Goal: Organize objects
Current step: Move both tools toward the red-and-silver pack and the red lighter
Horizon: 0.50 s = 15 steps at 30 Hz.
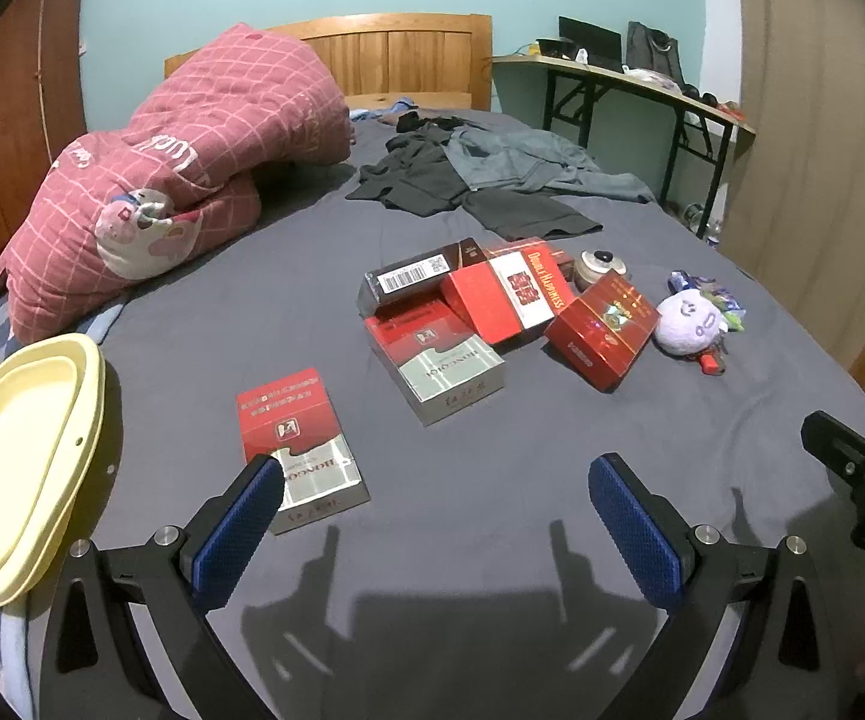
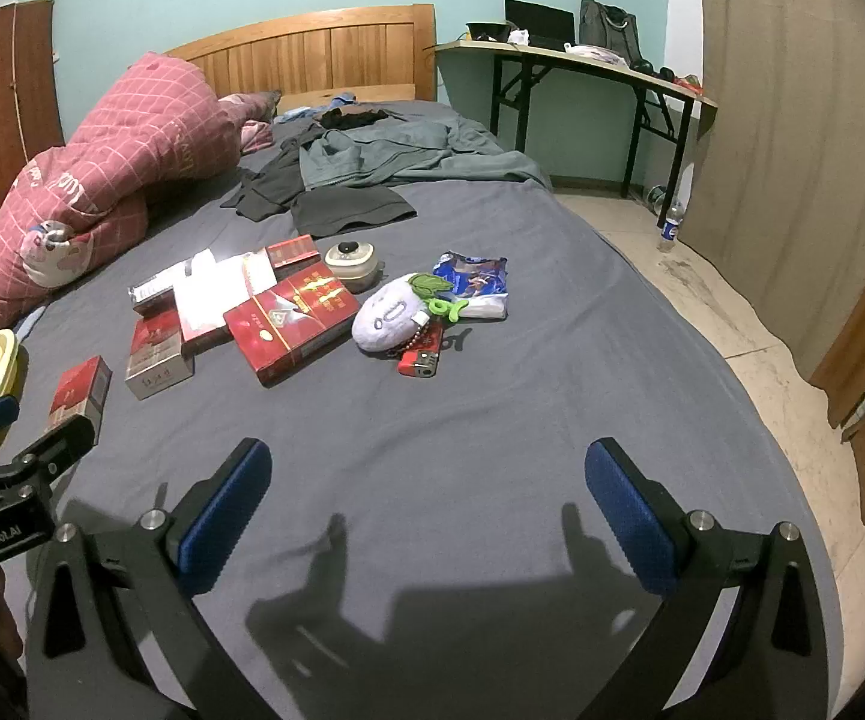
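A: We have both grippers over the grey bedsheet (image 1: 492, 540). Left gripper (image 1: 432, 516) spread wide, nothing between the pads. Right gripper (image 2: 426, 504) same: jaws apart, empty, above bare sheet.

B: Where are the items?

A: We see one lone red-and-silver cigarette carton (image 1: 300, 450) just ahead of the left gripper's left finger (image 1: 240, 531); whether they touch, we can't tell. Yellow basin (image 1: 18, 468) sits at the left edge of the bed, near that carton.

B: And the pile?

A: We count a cluster mid-bed: a second red-and-silver carton (image 1: 438, 360), a Double Happiness carton (image 1: 510, 294) leaning over it, a dark brown carton (image 1: 414, 276) behind, and a red carton with gold print (image 2: 294, 318) on the right side of the pile. Small round lidded pot (image 2: 351, 264) just behind that one.

B: Small stuff?

A: We see a purple plush keychain (image 2: 387, 315) just right of the red carton, a red lighter (image 2: 420, 363) touching its chain, a blue snack packet (image 2: 474, 282) behind. All well apart from the right gripper.

B: Background?

A: Pink quilt (image 1: 180, 168) at left, dark clothes (image 1: 462, 180) near the headboard (image 1: 396, 54).
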Available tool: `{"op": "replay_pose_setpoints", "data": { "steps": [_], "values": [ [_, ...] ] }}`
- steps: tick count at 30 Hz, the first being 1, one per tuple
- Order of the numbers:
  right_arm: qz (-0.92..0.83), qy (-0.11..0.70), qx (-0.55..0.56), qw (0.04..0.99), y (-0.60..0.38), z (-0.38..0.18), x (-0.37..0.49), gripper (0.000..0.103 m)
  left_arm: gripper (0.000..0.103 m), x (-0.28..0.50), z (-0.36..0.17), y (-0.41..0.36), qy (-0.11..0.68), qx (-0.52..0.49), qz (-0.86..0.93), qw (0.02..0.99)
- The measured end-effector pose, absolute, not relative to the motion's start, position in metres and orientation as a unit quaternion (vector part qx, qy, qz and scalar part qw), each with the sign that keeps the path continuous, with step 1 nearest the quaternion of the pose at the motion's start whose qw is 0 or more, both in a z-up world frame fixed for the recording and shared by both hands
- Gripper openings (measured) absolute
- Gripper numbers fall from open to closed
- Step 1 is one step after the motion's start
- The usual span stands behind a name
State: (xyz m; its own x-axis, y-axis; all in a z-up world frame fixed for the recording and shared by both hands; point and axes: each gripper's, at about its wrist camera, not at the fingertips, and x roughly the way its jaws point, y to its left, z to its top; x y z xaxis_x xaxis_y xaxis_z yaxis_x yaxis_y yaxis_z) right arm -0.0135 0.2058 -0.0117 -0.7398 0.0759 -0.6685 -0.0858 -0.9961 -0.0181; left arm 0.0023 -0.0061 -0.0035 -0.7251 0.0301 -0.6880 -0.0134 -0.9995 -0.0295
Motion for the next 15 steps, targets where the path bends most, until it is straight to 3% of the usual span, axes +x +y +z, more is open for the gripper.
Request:
{"op": "replay_pose_setpoints", "data": {
  "steps": [15],
  "values": [
    [0.933, 0.008, -0.357, 0.044, 0.2103, -0.0099, -0.0141, 0.103, 0.103, 0.0032, -0.0032, -0.0127, -0.016, -0.375, 0.926, 0.037]
  ]
}}
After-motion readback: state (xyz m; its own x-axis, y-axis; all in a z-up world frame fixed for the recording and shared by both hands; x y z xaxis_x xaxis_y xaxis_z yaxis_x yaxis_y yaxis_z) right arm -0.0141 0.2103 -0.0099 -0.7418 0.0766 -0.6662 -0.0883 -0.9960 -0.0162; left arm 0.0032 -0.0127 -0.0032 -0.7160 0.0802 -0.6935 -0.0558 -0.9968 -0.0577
